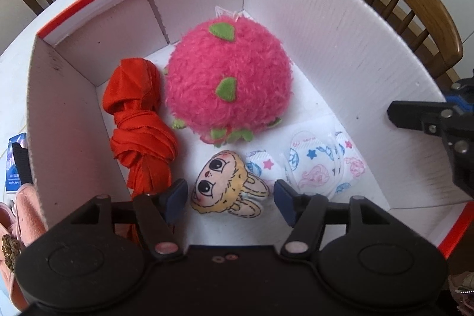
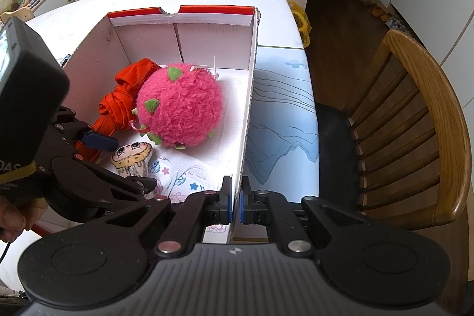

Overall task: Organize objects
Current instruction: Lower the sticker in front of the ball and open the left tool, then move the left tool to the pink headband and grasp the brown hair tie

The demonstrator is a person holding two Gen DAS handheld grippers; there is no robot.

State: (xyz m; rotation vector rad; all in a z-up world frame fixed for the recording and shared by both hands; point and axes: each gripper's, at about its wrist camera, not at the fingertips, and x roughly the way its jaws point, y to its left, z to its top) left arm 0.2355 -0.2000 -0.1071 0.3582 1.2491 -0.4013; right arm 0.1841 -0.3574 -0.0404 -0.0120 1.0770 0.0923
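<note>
Left gripper [image 1: 230,199] jaws stand released directly above the small doll plush [image 1: 228,185] on the box [image 1: 311,28] floor, while the right gripper [image 2: 234,202] clamps the box wall.

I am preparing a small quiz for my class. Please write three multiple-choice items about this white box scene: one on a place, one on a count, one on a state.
1. Where does the rolled red cloth bundle lie in the white corrugated box?
A. Beside the fluffy pink ball plush
B. On the table outside
C. On a chair

2. How many wooden chairs appear in the right wrist view?
A. None
B. Two
C. Five

3. What does the right gripper do?
A. Hangs open
B. Clamps the box wall
C. Holds the small doll-face plush

Answers: 1 A, both touch on the box floor; 2 B, one behind the table, one at right; 3 B, its pads pinch the wall edge.
</note>
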